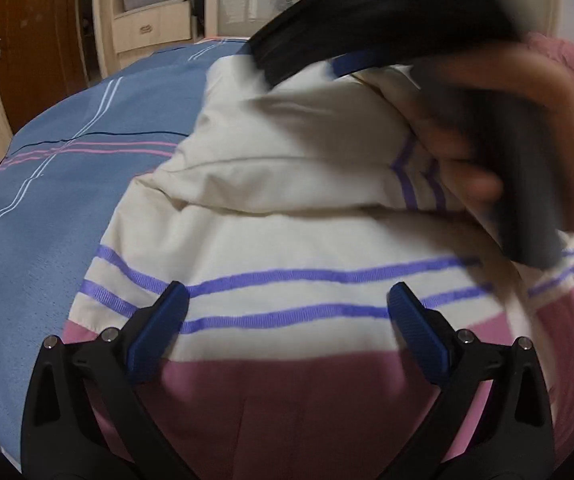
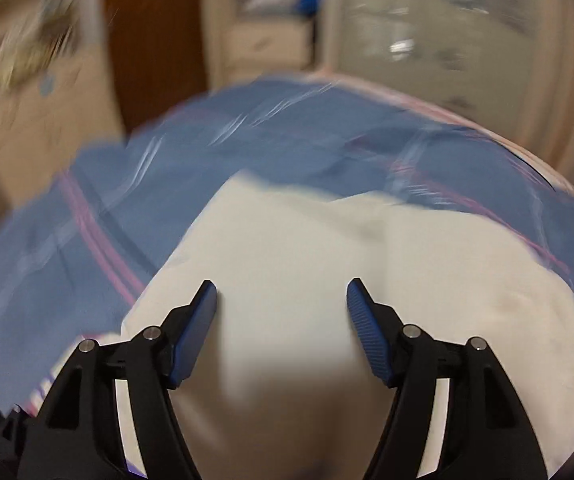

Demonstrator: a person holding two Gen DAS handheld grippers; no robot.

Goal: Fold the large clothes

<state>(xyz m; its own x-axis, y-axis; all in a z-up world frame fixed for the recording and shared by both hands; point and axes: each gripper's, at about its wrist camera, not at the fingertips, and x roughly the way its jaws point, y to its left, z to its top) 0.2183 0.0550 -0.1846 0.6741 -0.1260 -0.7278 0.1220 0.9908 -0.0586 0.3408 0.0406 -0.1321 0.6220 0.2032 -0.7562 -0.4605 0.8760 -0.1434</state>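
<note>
A large cream garment with purple stripes and a pink lower band lies partly folded on a blue bed sheet. My left gripper is open and empty, just above the striped part. In the left wrist view the right gripper's black body and the hand holding it pass blurred across the top right. In the right wrist view my right gripper is open and empty over a plain cream part of the garment. That view is motion-blurred.
The blue sheet with pink and white lines covers the bed around the garment. Cream cabinets with drawers and a brown door stand beyond the bed. A pink fuzzy item lies at the far right.
</note>
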